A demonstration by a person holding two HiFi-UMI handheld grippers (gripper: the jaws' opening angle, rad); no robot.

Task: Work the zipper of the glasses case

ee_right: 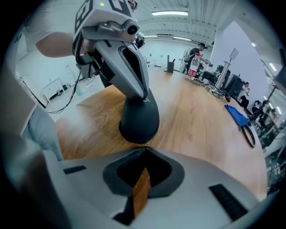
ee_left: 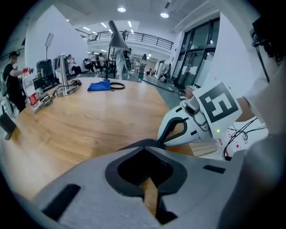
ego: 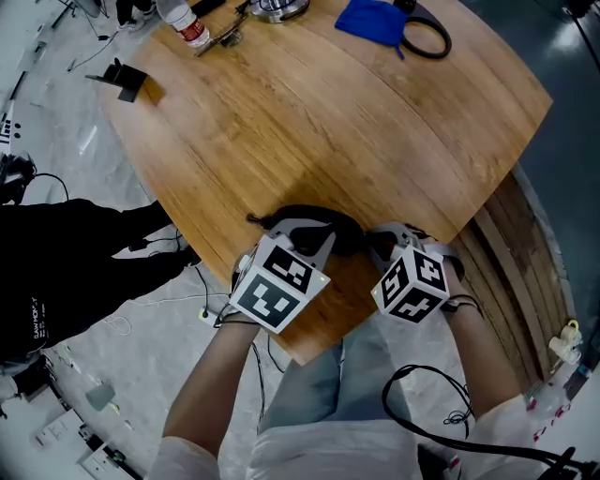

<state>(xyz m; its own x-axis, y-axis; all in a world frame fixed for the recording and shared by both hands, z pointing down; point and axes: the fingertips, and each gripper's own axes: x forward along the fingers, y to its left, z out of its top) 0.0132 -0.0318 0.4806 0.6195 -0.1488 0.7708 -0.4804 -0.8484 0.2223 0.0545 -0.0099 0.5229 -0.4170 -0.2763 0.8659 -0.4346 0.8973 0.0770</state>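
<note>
Left gripper (ee_left: 144, 142): jaws closed, clamping black glasses case (ee_right: 138, 118) | right gripper (ee_right: 145, 146): jaws pinched shut on its zipper pull (ee_right: 145, 143)

**Wooden table (ego: 328, 131), clutter at far rim**
A black glasses case (ego: 347, 232) sits at the tips of the left gripper (ego: 307, 227); blue cloth (ego: 370, 19) and bottle (ego: 190, 26) lie far beyond.
</note>
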